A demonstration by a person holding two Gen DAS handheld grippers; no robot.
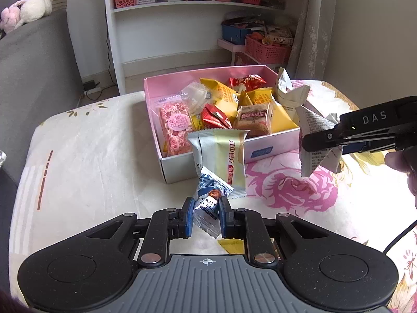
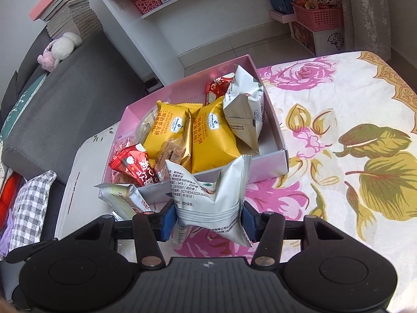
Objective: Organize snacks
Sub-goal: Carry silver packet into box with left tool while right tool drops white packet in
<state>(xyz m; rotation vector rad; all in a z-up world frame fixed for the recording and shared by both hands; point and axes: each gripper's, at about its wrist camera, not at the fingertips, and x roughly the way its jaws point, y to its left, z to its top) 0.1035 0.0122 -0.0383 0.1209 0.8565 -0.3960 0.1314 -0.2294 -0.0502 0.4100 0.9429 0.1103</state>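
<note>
Grippers both point steeply down over a table covered with a floral cloth. Left gripper sits at the near edge, jaws clamped on a small blue-and-white truffle chocolate packet, which stands tilted between the blue pads with its lower end close to the cloth. Right gripper is held off the cloth near the box's near right corner, jaws closed on a silver-white snack pouch, gripped across its lower half; in the left wrist view the pouch hangs clear of the table. Pink snack box stands at centre, filled with yellow, red and silver packets. A pale cream snack packet leans against the box's near wall, just beyond the chocolate.
</note>
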